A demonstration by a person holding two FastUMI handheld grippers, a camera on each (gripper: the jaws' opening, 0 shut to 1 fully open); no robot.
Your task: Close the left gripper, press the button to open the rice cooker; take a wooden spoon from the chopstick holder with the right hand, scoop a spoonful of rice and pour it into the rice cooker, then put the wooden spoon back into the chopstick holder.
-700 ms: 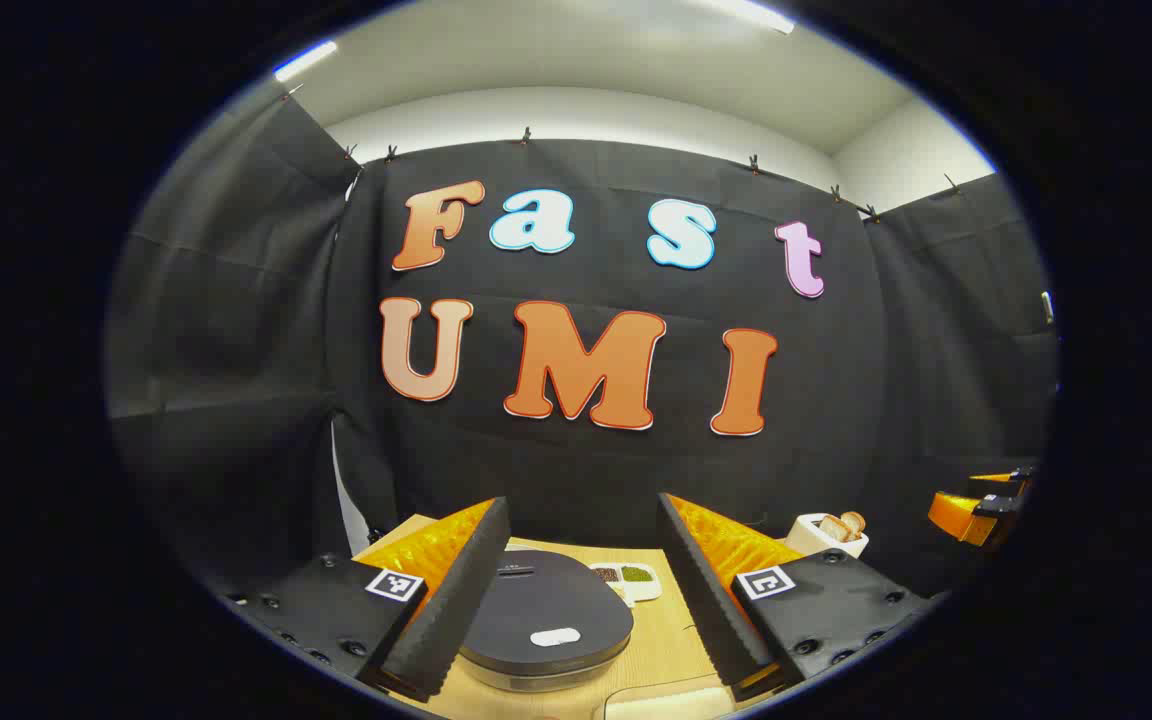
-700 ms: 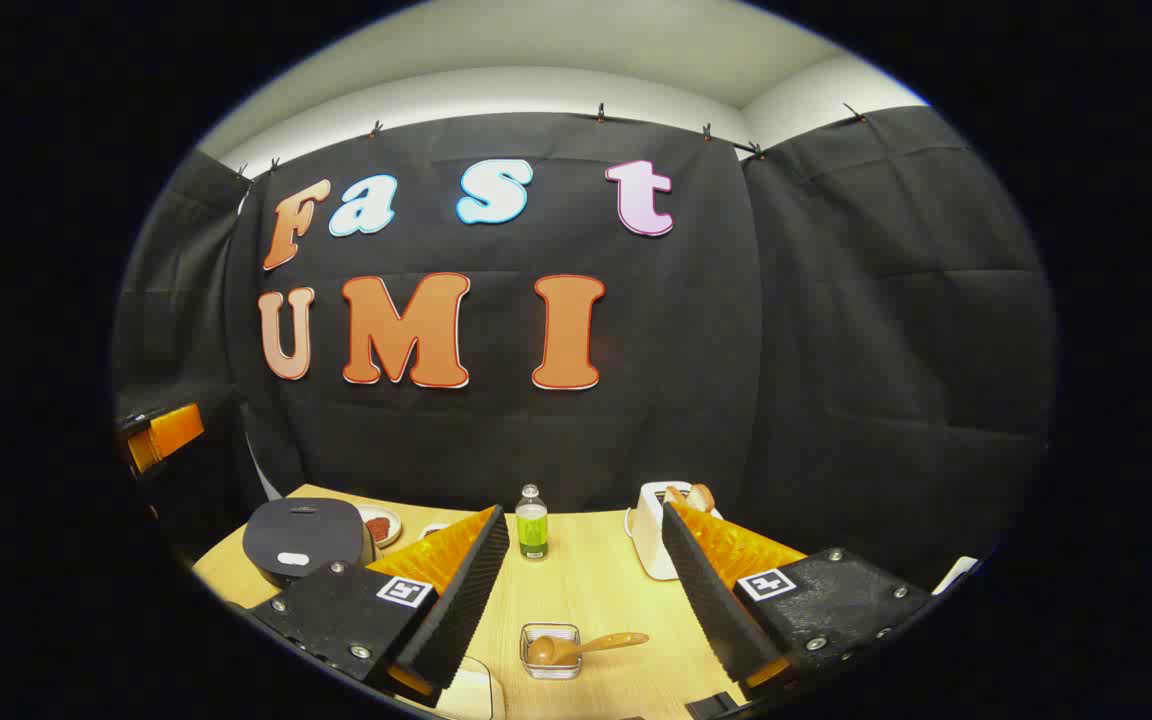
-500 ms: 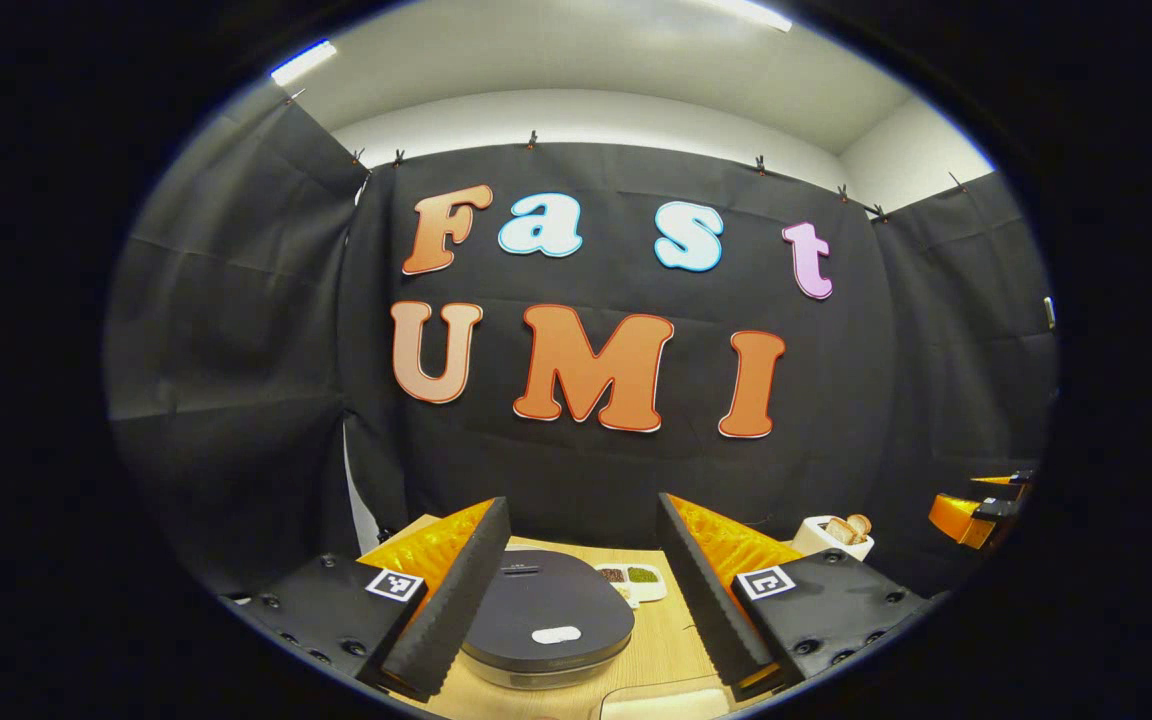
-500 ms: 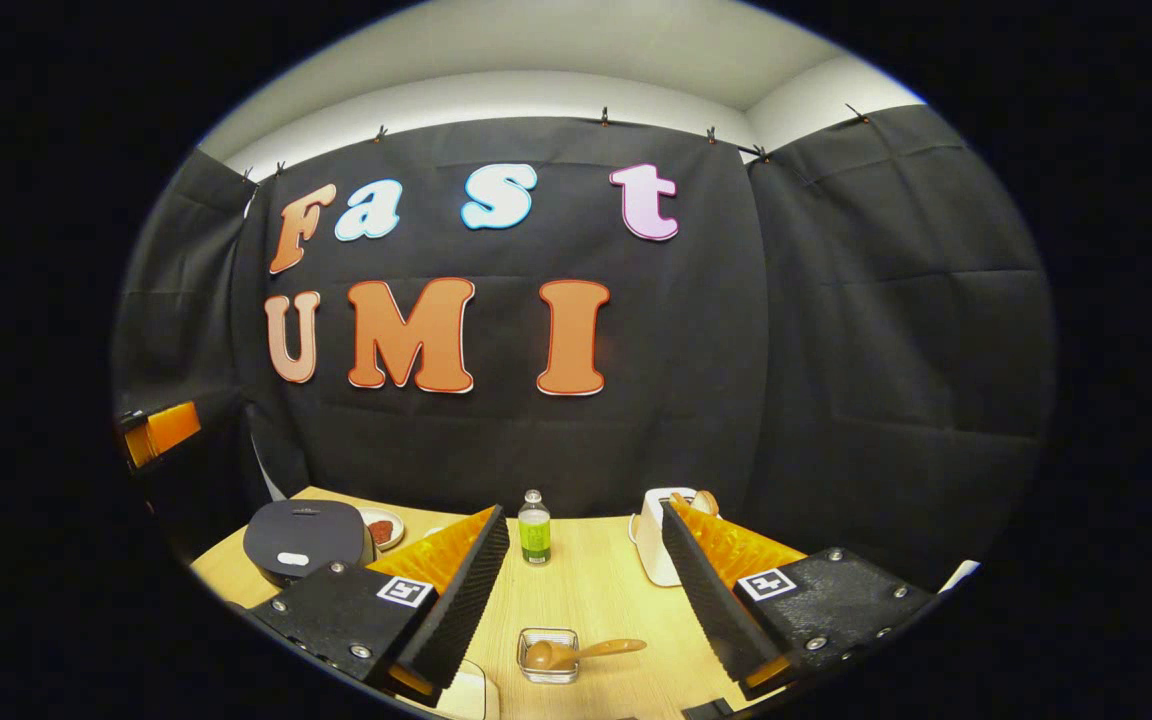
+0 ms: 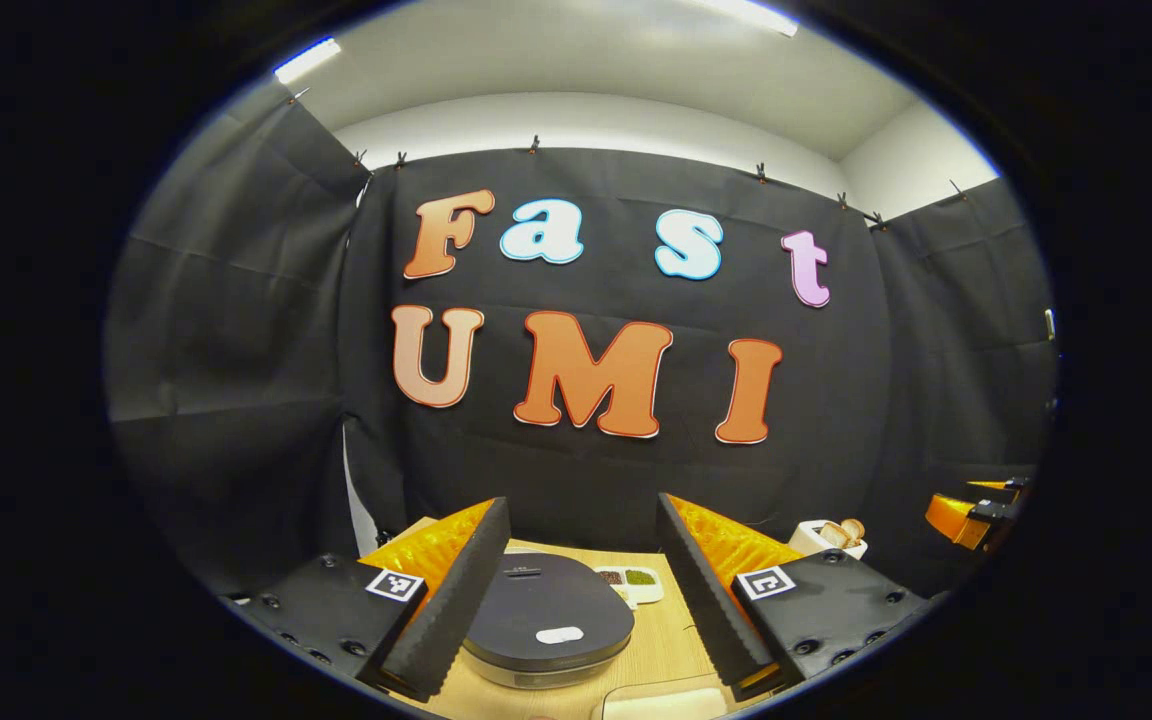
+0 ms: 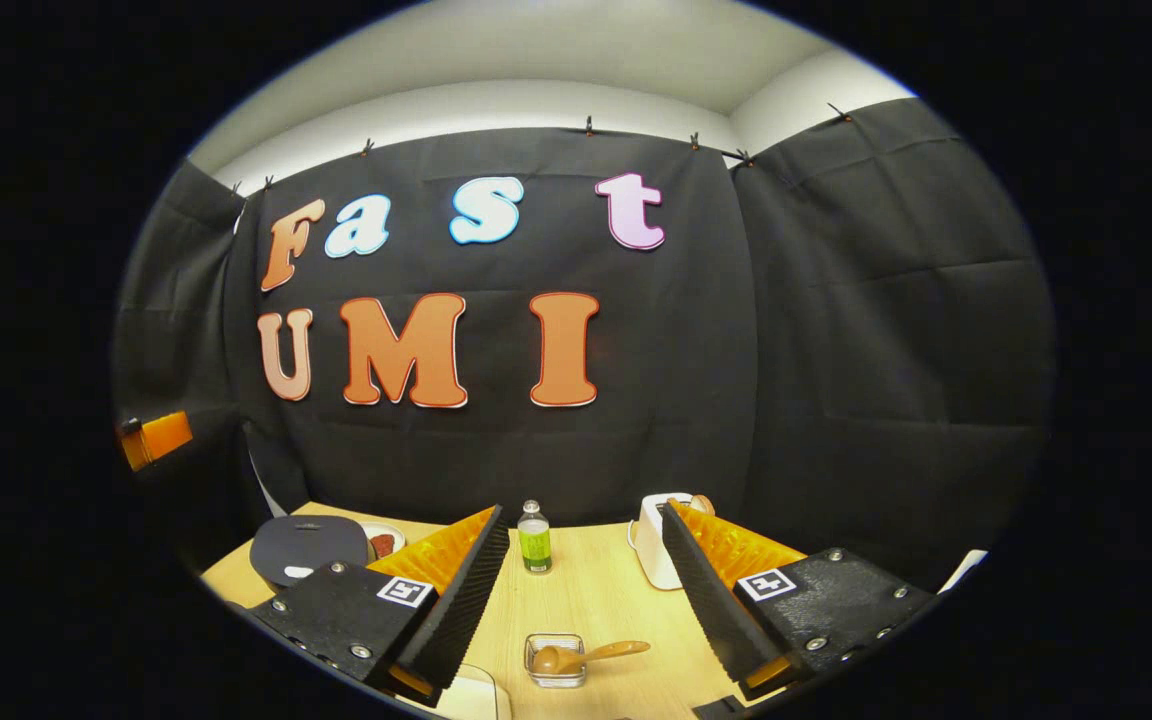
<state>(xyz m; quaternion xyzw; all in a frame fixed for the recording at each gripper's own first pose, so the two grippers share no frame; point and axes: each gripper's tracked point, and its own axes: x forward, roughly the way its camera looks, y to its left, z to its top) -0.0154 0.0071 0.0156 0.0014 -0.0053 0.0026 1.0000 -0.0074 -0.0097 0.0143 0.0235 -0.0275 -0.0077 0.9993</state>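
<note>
The rice cooker [image 5: 546, 615] has a dark, shut lid with a pale button [image 5: 558, 635] near its front. It sits on the wooden table just ahead of my left gripper [image 5: 581, 505], which is open and holds nothing. In the right gripper view the cooker [image 6: 308, 548] stands at the far left. My right gripper [image 6: 584, 512] is open above the table. Low between its fingers a wooden spoon [image 6: 591, 654] rests with its bowl in a small clear holder [image 6: 548, 672], handle pointing right.
A green bottle [image 6: 534, 540] and a white toaster [image 6: 650, 540] with bread stand at the back of the table. A small dish [image 5: 636, 580] of beans sits right of the cooker. A white container [image 5: 656, 702] lies at the near edge.
Both views have shifted slightly, with the wall sliding a little lower in frame. The cooker looks a bit farther off in the right gripper view. Both grippers stay open.
</note>
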